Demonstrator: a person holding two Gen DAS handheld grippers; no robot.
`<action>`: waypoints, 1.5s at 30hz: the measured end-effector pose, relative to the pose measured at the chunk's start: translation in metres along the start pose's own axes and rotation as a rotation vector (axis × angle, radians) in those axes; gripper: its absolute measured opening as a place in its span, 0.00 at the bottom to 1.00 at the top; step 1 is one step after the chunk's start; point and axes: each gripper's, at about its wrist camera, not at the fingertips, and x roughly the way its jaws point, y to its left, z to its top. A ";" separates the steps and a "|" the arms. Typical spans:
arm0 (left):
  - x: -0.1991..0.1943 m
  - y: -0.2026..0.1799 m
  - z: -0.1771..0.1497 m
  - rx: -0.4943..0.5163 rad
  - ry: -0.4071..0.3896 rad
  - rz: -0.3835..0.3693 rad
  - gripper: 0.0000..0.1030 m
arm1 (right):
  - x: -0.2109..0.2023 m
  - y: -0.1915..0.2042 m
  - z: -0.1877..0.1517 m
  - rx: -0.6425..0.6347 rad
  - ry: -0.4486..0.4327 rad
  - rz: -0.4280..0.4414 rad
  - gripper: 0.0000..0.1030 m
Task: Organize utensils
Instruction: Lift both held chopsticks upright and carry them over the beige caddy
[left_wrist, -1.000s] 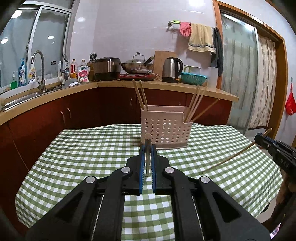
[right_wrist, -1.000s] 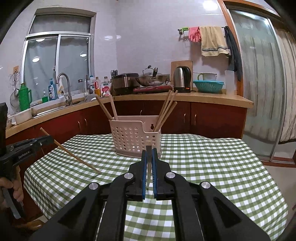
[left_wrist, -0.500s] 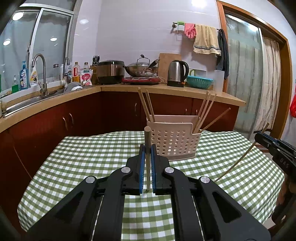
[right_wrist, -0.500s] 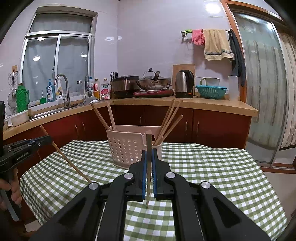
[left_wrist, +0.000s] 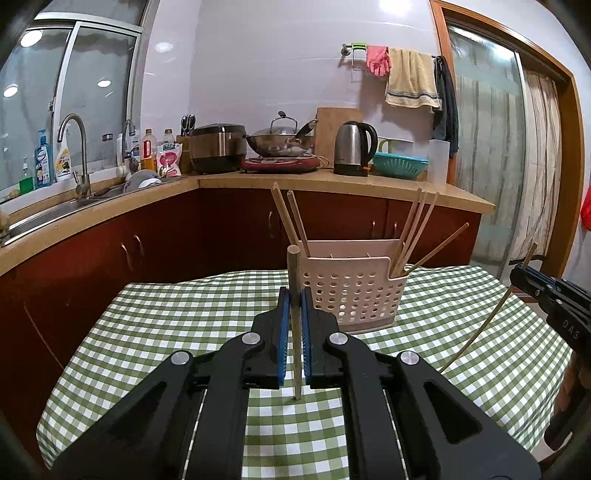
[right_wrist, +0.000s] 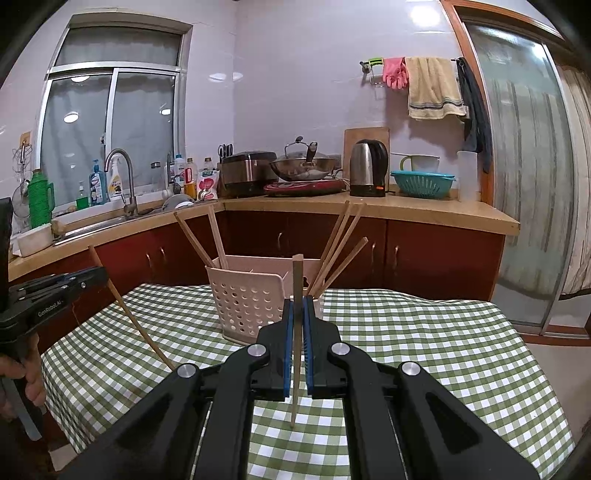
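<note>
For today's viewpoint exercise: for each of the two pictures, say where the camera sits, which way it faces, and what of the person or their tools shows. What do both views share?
Left wrist view: sits on the left claw, faces the white basket and kitchen counter; shows its clamped chopstick and the right claw.
Right wrist view: sits on the right claw, faces the same way; shows its chopstick, the left claw, a hand.
Shared: basket, checked tablecloth, kettle.

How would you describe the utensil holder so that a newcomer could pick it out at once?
Start at the green checked tablecloth. Standing on it, toward the kitchen counter, is the utensil holder: a pale plastic basket with round holes. It alone has wooden chopsticks leaning out of it.
</note>
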 end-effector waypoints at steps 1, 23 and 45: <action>0.001 0.000 0.001 0.000 0.000 -0.001 0.07 | 0.000 0.000 0.001 0.001 -0.001 0.000 0.06; -0.017 0.003 0.057 -0.021 -0.121 -0.079 0.07 | -0.011 -0.004 0.048 0.025 -0.130 0.042 0.06; 0.032 -0.020 0.159 0.005 -0.329 -0.054 0.07 | 0.044 -0.004 0.130 -0.016 -0.332 0.061 0.06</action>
